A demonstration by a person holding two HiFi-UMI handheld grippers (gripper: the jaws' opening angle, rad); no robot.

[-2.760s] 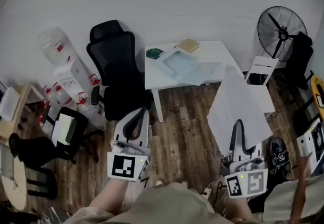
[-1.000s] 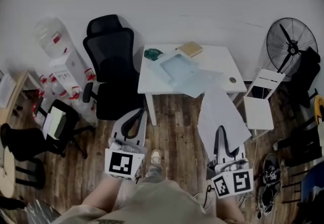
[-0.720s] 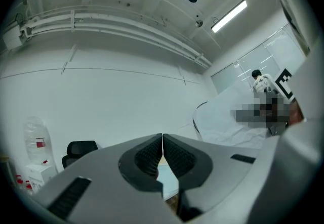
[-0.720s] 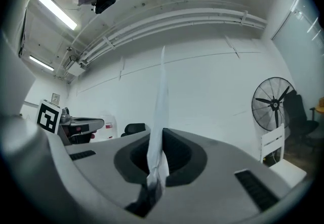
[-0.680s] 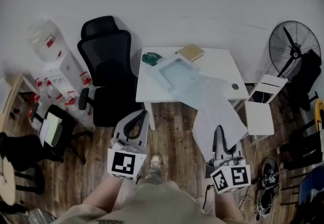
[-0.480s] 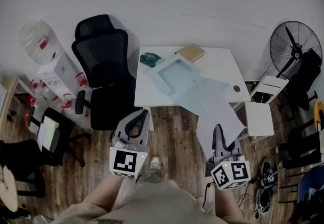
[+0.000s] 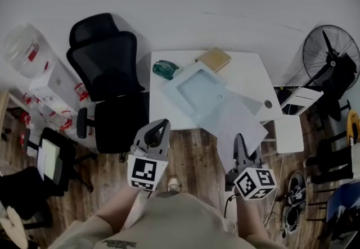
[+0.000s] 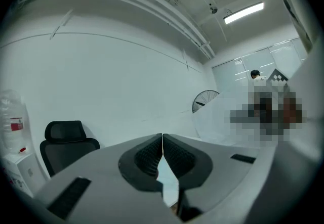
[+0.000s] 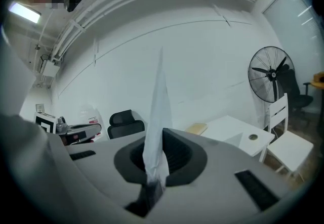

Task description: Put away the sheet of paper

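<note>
Change since earlier: the white table (image 7: 247,73) is sitting nearer and larger in the head view than a few seconds ago. The sheet of paper (image 7: 239,127), which was hanging over the floor to the table's right, is now reaching over the table's near right corner.
Right gripper (image 7: 238,139): its jaws are pressing together on the sheet's near edge, as they were before. In the right gripper view the paper (image 9: 158,101) is rising upright from between the jaws of this gripper (image 9: 159,139).
Left gripper (image 7: 162,124): its jaws are meeting at the tips with nothing between them, as the left gripper view (image 8: 162,138) is showing. It is hovering over the wood floor, short of the table's near edge.
Task's thing: the sheet is being held over the table's near right corner, its far end overlapping a clear folder (image 7: 198,89). Whether it is touching the tabletop cannot be told.
Writing: the marker cubes are showing only black-and-white square patterns. The water jug (image 7: 19,48) is carrying a red label too small to read.
Table load: a brown pad (image 7: 214,59) and a green object (image 7: 164,69) are lying at the far side.
Edges and room: the black office chair (image 7: 107,73) is standing just beside the table's left edge. A white chair (image 7: 289,132) is standing near its right corner, with a fan (image 7: 332,51) behind. The table's right part is lying bare.
</note>
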